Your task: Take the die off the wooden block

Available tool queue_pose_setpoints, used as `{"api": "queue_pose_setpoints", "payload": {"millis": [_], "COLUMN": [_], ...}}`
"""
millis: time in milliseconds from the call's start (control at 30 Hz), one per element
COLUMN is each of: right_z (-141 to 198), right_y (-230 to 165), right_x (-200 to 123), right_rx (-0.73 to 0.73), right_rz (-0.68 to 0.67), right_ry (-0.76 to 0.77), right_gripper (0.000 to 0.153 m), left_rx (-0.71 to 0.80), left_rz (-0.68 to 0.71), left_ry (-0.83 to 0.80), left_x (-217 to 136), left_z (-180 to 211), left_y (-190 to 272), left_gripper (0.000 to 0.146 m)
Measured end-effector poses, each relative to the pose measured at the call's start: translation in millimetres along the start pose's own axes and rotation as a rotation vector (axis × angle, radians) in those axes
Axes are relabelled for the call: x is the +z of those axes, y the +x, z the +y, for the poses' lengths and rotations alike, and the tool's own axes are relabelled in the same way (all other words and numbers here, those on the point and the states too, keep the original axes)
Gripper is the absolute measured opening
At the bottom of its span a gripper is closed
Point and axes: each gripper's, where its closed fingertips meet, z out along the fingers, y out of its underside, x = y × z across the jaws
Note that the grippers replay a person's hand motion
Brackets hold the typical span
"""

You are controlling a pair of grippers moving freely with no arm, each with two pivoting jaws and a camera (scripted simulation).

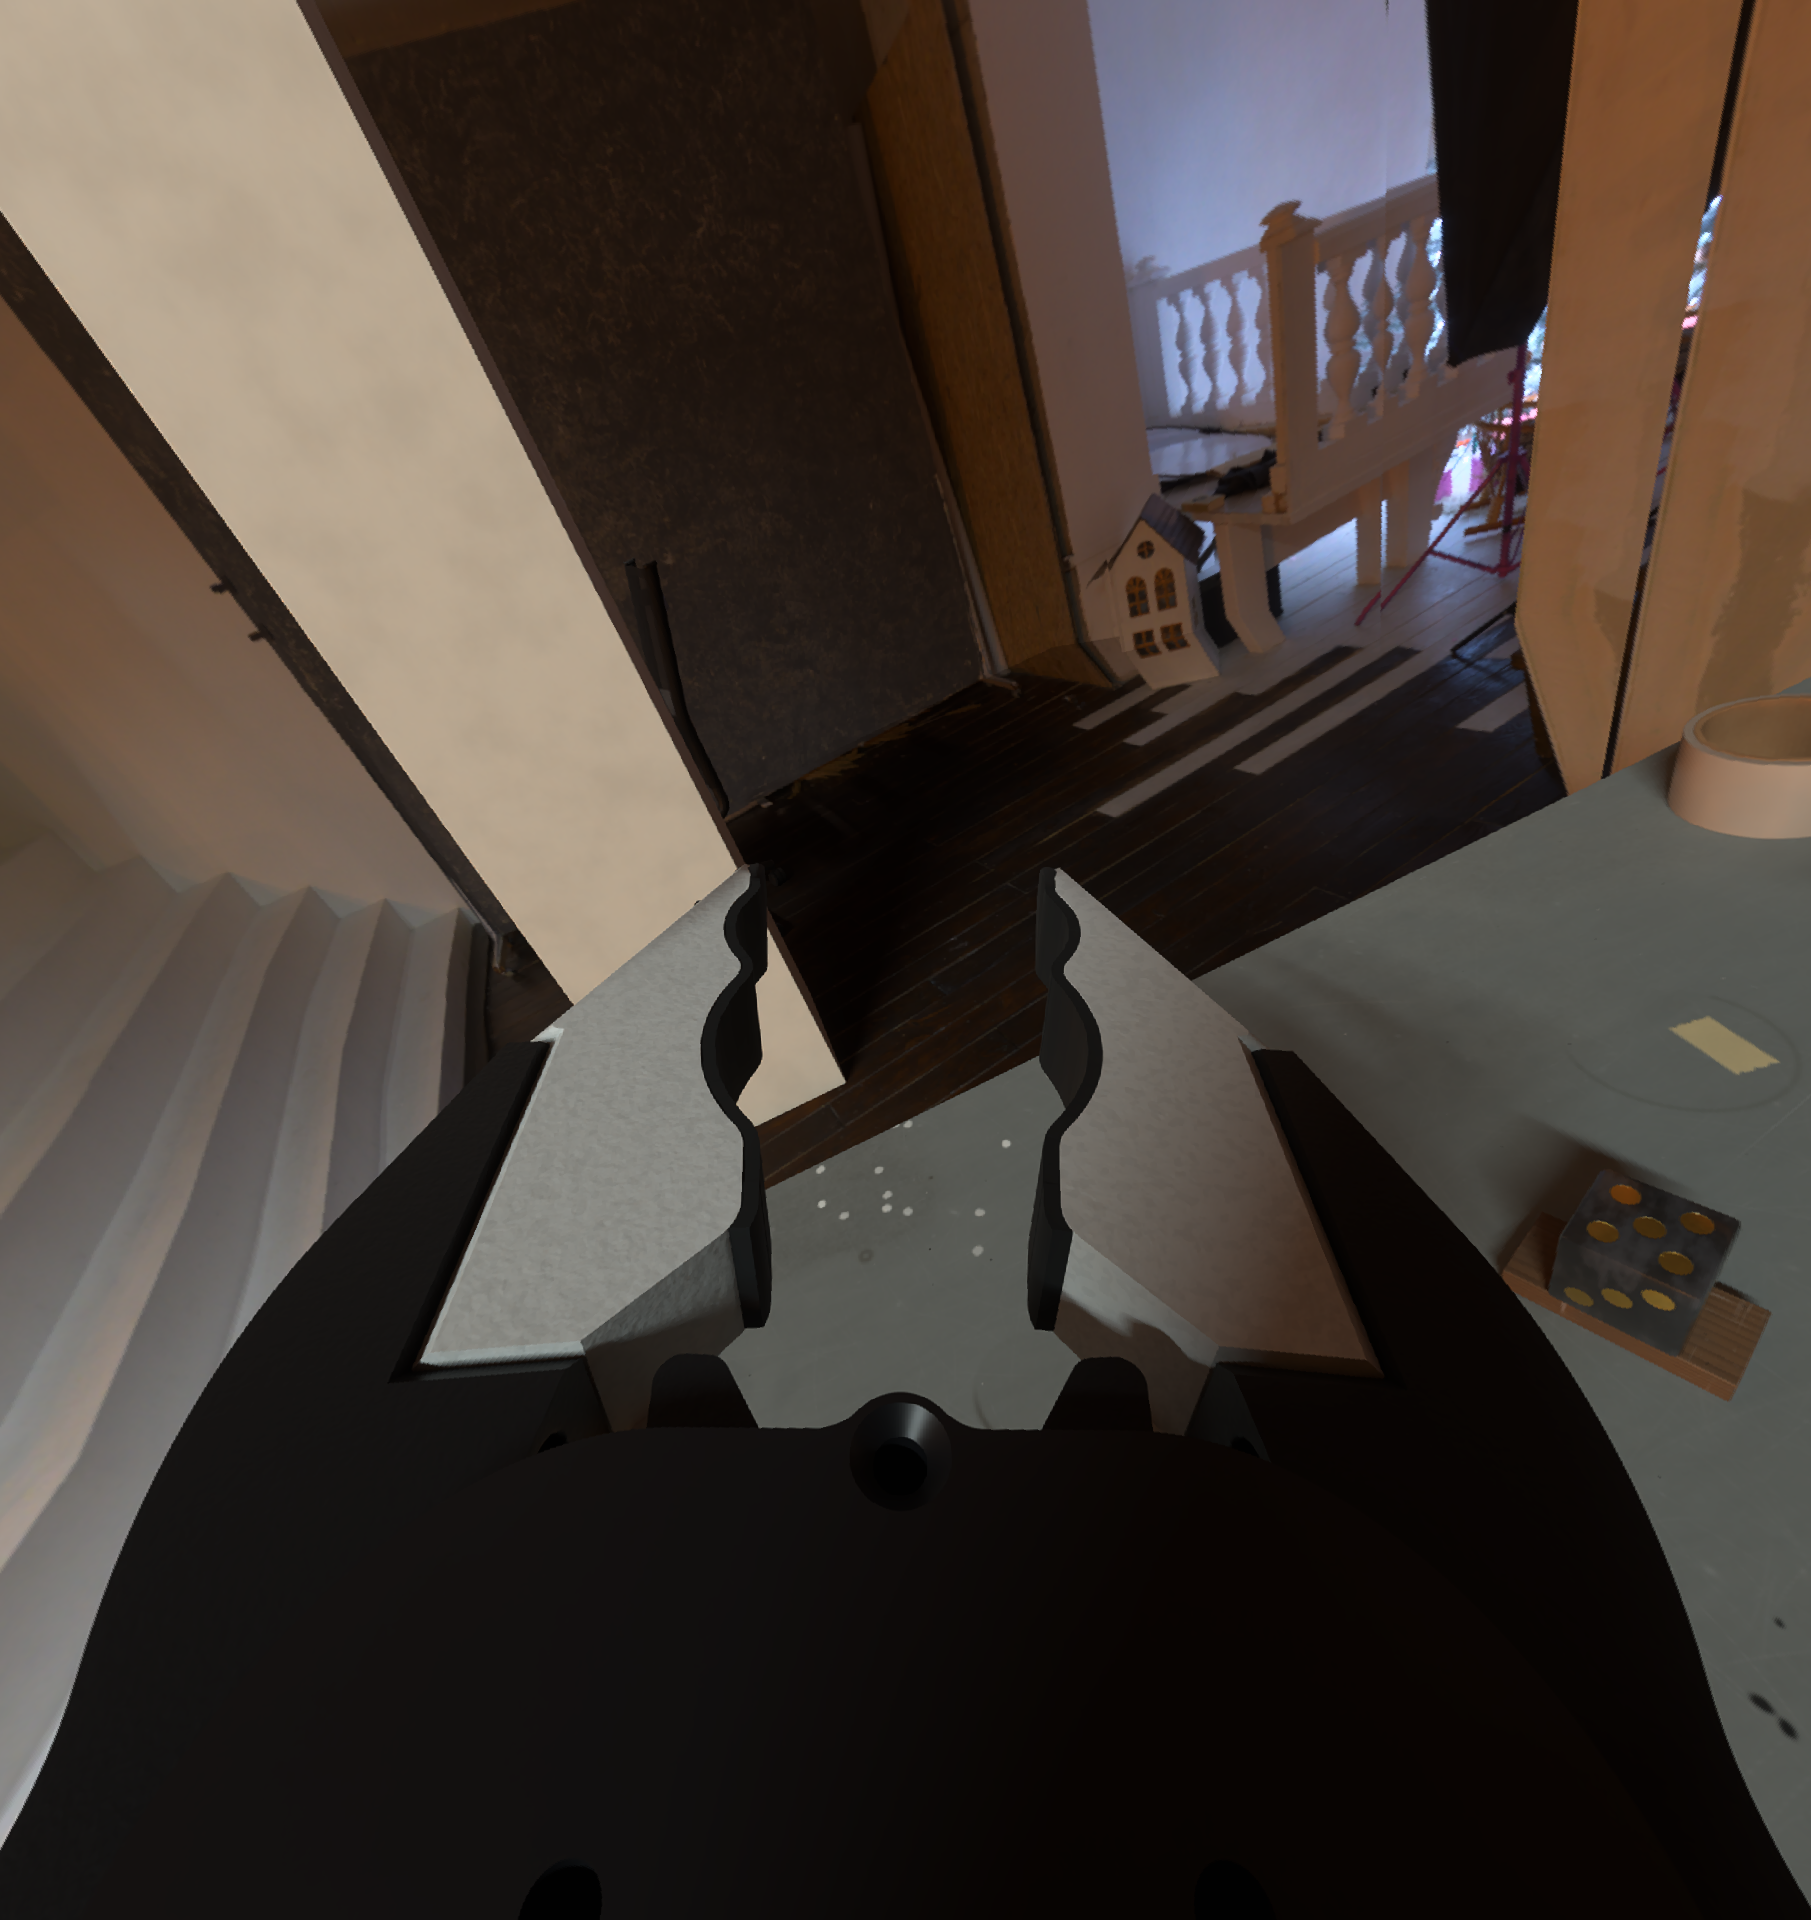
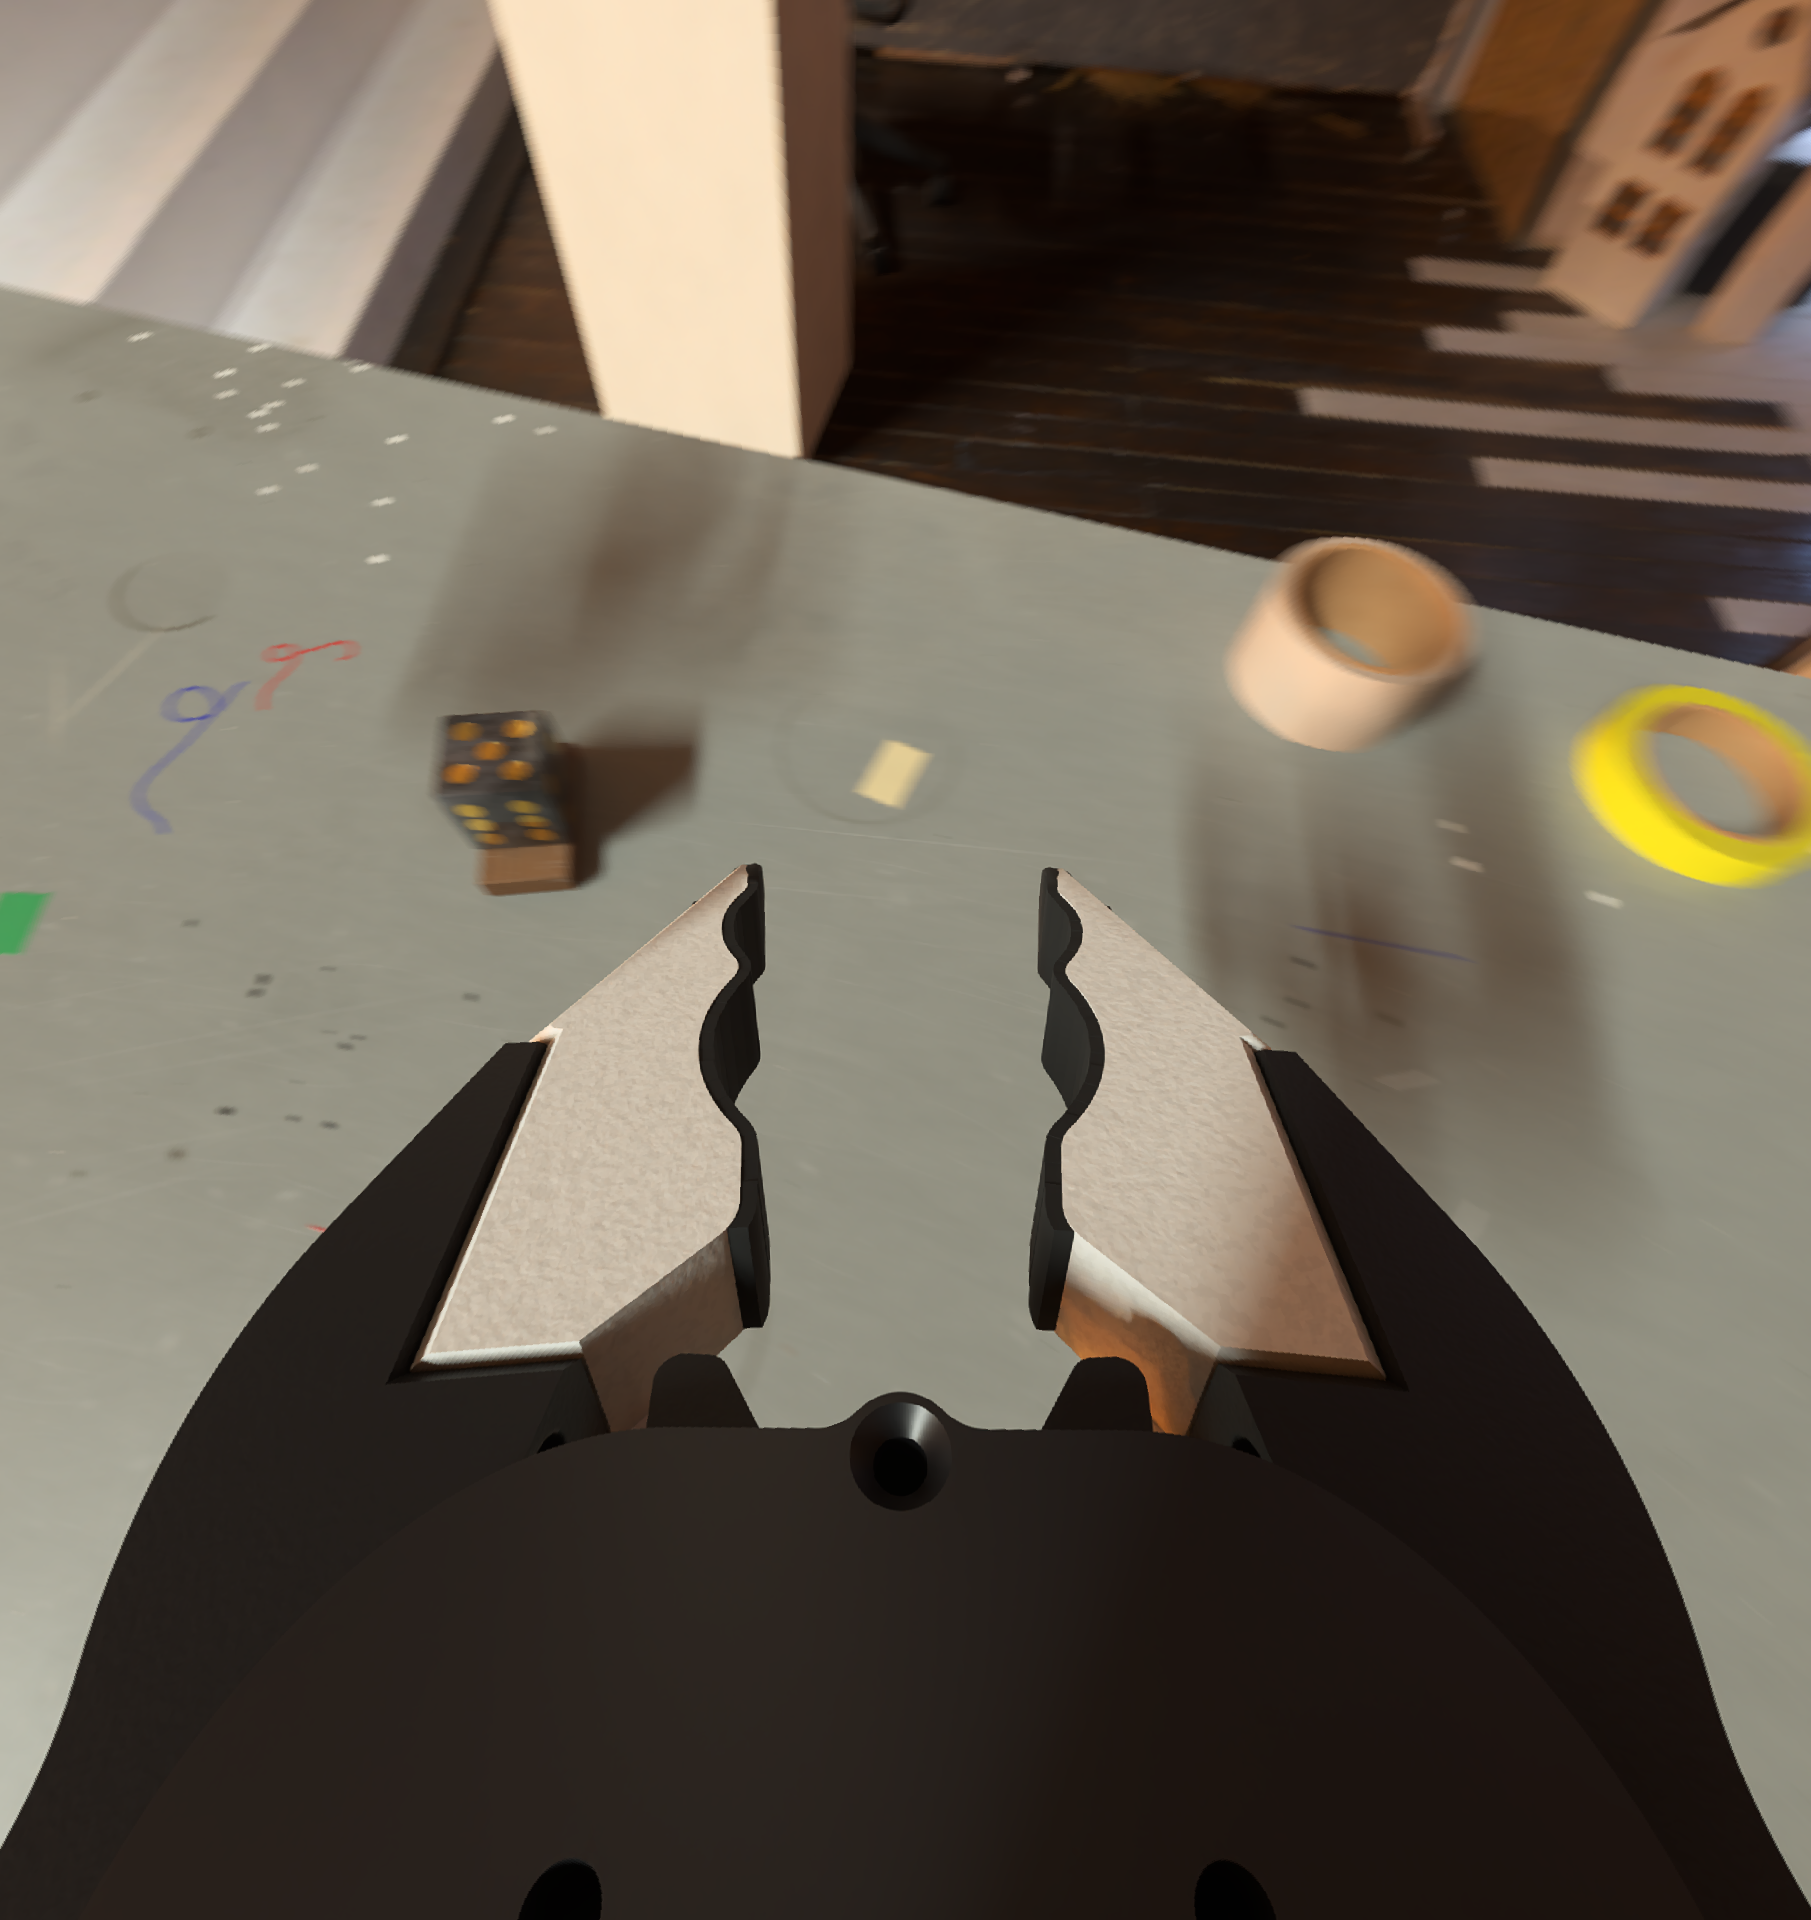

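A dark die with gold pips (image 1: 1639,1273) sits on a flat wooden block (image 1: 1711,1351) on the grey table, at the right of the left wrist view. The same die (image 2: 501,774) on its block (image 2: 529,862) lies left of and beyond my right gripper in the right wrist view. My left gripper (image 1: 901,894) is open and empty, above the table's corner, well left of the die. My right gripper (image 2: 901,894) is open and empty above the table, with the die ahead and to its left.
A beige tape roll (image 1: 1763,764) (image 2: 1348,644) and a yellow tape roll (image 2: 1711,784) stand at the table's far right. A tan tape strip (image 2: 890,771) lies mid-table. The table's far edge (image 2: 984,499) drops to dark floor; a cream pillar (image 2: 693,208) stands beyond it.
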Motion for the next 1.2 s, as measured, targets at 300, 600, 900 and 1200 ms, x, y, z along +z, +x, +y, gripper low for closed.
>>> {"api": "queue_pose_setpoints", "payload": {"millis": [300,600,900,1200], "right_z": [12.6,38.6,57.2,52.2], "right_y": [-138.6,-155.2,-165.9,-157.6], "right_x": [133.9,183.2,200.4,173.8], "right_rx": [-0.002,0.011,-0.018,0.014], "right_rz": [-0.135,-0.045,-0.075,-0.222], "right_ry": [-0.120,-0.258,-0.368,-0.351], "right_gripper": [0.073,0.080,0.067,0.047], "left_rx": [-0.007,-0.028,-0.037,-0.043], "left_rz": [0.012,0.020,0.021,0.024], "left_ry": [0.011,0.017,0.021,0.021], "left_x": [-1.5,-4.9,-8.8,-9.8], "left_z": [-0.8,-2.1,-2.9,-2.3], "left_y": [0.9,-2.4,-5.1,-6.5], "left_gripper": [0.052,0.052,0.052,0.052]}}
